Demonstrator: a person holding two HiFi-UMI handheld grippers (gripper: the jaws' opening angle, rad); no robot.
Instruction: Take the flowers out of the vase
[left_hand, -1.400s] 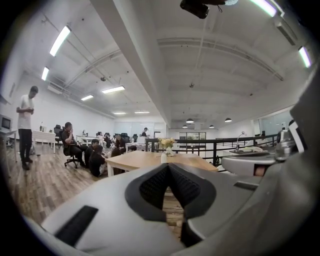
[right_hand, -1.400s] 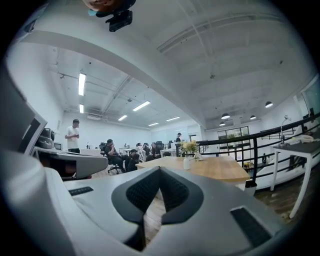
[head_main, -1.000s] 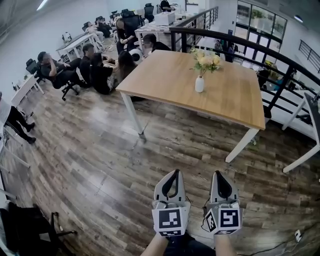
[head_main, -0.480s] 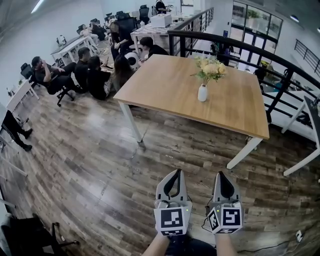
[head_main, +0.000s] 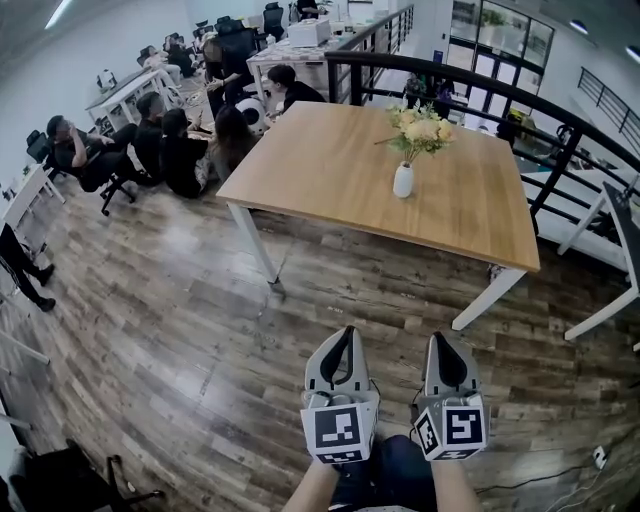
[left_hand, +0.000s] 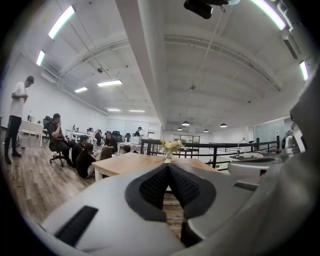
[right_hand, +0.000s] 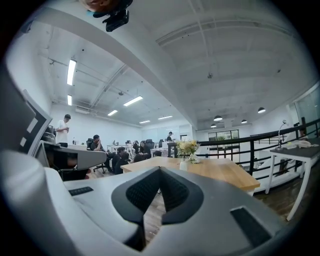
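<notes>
I see a dark wood-plank floor (head_main: 180, 330) filling most of the head view. On it stands a light wooden bench with white legs (head_main: 330, 170), well ahead of both claws. A black metal railing (head_main: 480, 90) runs behind the bench. A group of seated people in dark clothing (head_main: 180, 140) is at the bench's left end.

My grey left claw (head_main: 348, 332) and grey right claw (head_main: 440, 338) sit side by side over the floor, both pointing level toward the bench. In the left gripper view, the left claw (left_hand: 168, 166) has its jaws together with nothing between them. The right claw (right_hand: 160, 169) shows the same.

The pale yellow and white flowers (head_main: 420, 128) stand upright in the small white ceramic vase (head_main: 403, 180), near the middle of the bench.
</notes>
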